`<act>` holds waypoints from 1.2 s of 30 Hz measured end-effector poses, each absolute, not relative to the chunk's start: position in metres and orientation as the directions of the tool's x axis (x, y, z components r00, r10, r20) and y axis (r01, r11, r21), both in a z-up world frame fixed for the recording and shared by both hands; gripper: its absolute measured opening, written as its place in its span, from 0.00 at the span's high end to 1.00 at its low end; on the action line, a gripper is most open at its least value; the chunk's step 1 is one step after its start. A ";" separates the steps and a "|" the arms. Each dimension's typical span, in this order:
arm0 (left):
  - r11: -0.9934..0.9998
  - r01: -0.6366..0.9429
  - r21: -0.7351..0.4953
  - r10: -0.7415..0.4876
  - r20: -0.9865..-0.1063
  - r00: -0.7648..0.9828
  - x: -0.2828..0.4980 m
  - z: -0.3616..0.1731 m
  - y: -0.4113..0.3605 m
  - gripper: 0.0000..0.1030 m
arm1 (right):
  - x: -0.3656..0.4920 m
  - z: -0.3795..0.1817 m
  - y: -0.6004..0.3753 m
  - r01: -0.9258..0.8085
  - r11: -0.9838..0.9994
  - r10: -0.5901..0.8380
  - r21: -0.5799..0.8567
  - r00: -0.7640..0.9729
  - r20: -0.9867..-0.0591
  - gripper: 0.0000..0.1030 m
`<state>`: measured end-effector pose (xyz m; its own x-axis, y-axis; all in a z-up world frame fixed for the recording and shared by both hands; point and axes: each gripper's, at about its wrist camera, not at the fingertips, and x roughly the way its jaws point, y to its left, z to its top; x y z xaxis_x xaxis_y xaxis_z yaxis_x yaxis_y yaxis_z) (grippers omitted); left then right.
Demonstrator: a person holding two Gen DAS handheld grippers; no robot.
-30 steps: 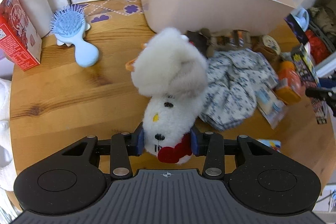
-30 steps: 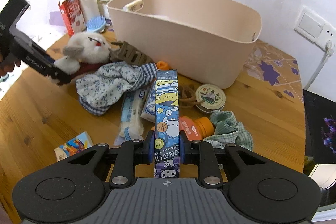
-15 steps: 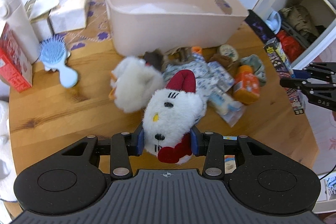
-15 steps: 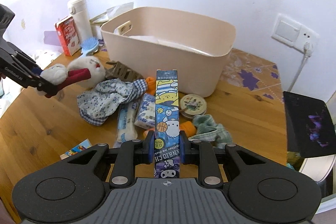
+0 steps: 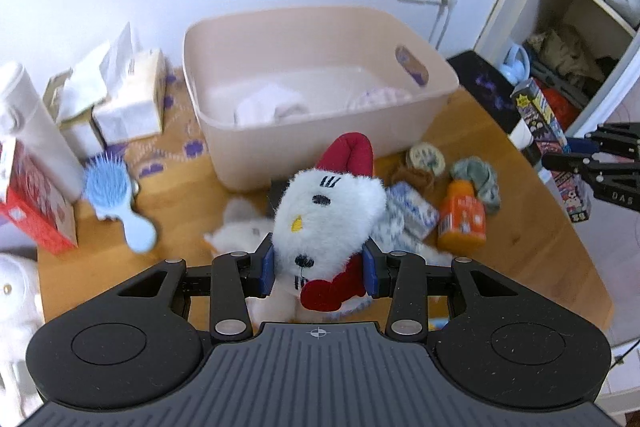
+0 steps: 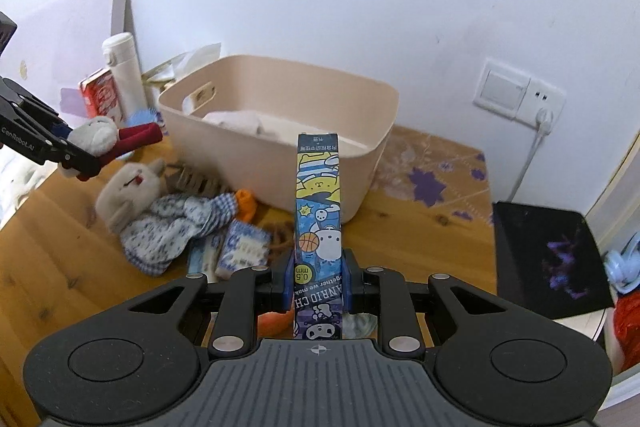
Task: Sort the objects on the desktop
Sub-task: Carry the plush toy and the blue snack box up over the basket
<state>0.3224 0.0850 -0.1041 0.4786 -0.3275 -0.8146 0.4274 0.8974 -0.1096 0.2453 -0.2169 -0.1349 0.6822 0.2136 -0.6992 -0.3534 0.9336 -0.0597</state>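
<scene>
With the left gripper (image 5: 318,269) clamping the white plush toy (image 5: 324,215) and the right gripper (image 6: 318,283) pinching the cartoon box (image 6: 319,211) above the desk (image 6: 60,247), both fingers should be opening only once over the beige bin (image 5: 320,67).

We see a white plush cat (image 5: 328,211) with red bow, a beige bin (image 5: 320,83), a pale blue hairbrush (image 5: 114,195), an orange bottle (image 5: 462,223), a blue cartoon-printed box (image 6: 318,211) and blue floral cloth (image 6: 172,227) on the wood-grain desk (image 6: 52,259).
</scene>
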 end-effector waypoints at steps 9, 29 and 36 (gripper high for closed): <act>0.915 0.379 -0.140 -0.343 -0.766 0.543 0.361 -0.084 0.080 0.60 | 0.278 -0.120 -0.206 -0.352 0.928 0.189 -0.121 0.726 -0.661 0.79; 0.958 0.275 -0.080 -0.240 -0.746 0.621 0.438 -0.086 0.047 0.60 | 0.382 -0.104 -0.155 -0.285 0.928 0.092 -0.240 0.799 -0.594 0.79; 0.974 0.207 -0.095 -0.199 -0.796 0.572 0.461 -0.115 0.049 0.60 | 0.424 -0.113 -0.137 -0.229 0.947 0.050 -0.224 0.797 -0.602 0.79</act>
